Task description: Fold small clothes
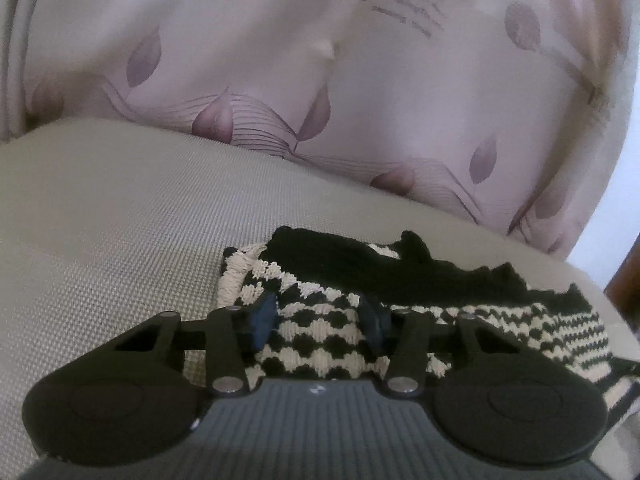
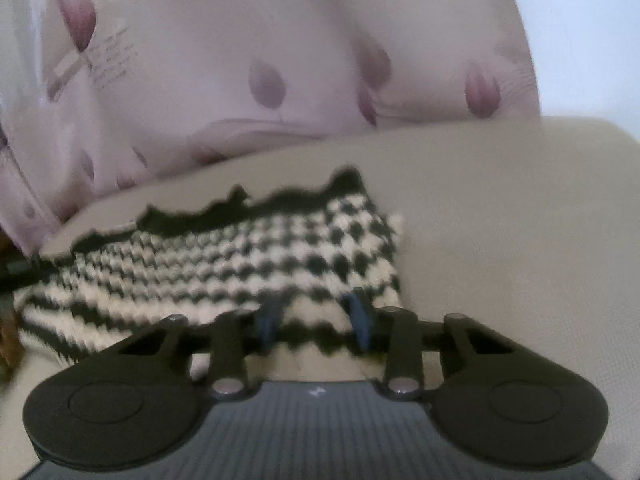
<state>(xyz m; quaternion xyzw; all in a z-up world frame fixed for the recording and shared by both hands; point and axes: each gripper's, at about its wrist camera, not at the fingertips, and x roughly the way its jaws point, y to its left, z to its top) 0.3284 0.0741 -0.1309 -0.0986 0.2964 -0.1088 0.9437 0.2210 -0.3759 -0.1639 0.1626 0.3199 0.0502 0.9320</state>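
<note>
A black-and-cream checked knit garment (image 1: 320, 332) with a black scalloped edge lies flat on the beige woven cushion (image 1: 112, 240). My left gripper (image 1: 320, 322) hovers at the garment's near left part. Its blue pads (image 1: 264, 320) stand apart, with flat knit showing in the gap between them. In the blurred right wrist view the same garment (image 2: 240, 256) stretches off to the left. My right gripper (image 2: 314, 316) is at its near right edge, and its pads (image 2: 360, 314) are also apart with the cloth's hem lying between them. Neither pair of pads visibly pinches the fabric.
A pale pink curtain-like fabric (image 1: 320, 80) printed with mauve leaves hangs behind the cushion in both views. Bare cushion (image 2: 500, 240) extends to the right of the garment. A dark brown edge (image 1: 624, 276) shows at the far right.
</note>
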